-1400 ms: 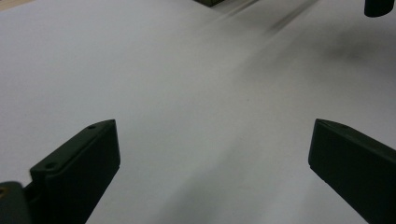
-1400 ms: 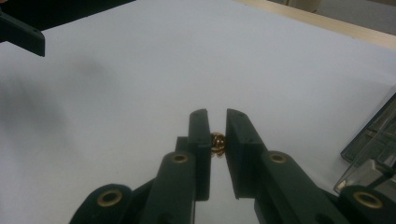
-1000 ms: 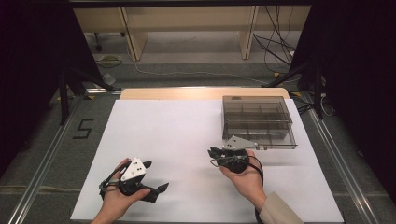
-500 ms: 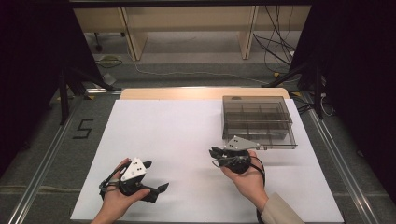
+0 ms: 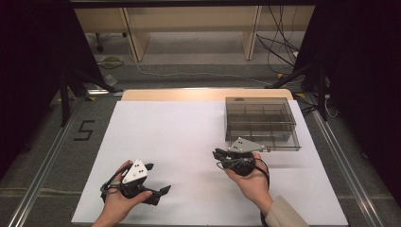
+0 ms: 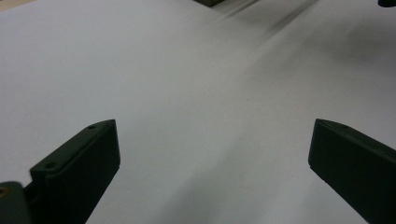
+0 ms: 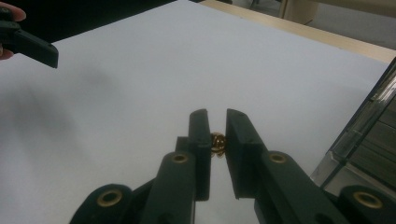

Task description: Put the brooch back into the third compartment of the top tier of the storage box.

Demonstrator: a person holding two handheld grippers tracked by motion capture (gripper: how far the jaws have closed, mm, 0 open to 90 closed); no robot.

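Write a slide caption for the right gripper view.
Right hand-held gripper pinches a small gold piece above white table.

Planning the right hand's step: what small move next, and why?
Probably carry the right gripper over the box beside it: its fingers pinch a small gold piece, and the compartments look empty.

Your left hand [image 5: 118, 198] cradles the black two-jaw left gripper [image 5: 158, 178], jaws spread wide, pointing right; your right hand [image 5: 253, 182] holds the black right gripper [image 5: 218, 154] leftward, jaws nearly together.
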